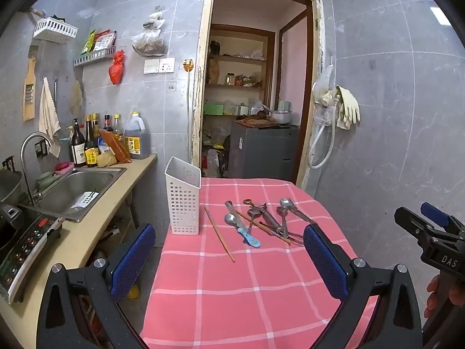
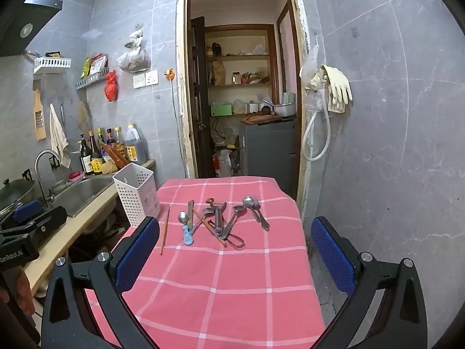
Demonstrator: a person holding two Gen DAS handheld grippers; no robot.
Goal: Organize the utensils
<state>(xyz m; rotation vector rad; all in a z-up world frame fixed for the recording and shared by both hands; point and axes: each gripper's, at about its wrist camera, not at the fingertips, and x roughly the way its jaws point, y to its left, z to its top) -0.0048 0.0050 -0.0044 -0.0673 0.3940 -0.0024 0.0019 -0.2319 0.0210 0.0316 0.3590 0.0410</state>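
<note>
Left wrist view first: nearest the lens, the left gripper [image 1: 229, 261] has its jaws spread wide with nothing between them, held above the near end of the surface [image 1: 232, 296], which is covered in a pink checked cloth. The right gripper [image 2: 235, 258] is the same, jaws fully apart and empty, hanging over that near edge. Farther along, a lone chopstick [image 1: 219, 234] lies by itself, then a blue-handled spoon [image 1: 242, 229], and to its right a tangled heap of metal spoons [image 1: 276, 218] and other utensils. At the far left corner the white perforated holder [image 1: 183, 196] stands upright, seemingly empty. Nothing looks sorted yet, so the task appears to be at its opening step: choosing a first piece. The next move probably calls for lowering onto an isolated item, likely the chopstick, and closing across its thin shaft before carrying it to the holder.
</note>
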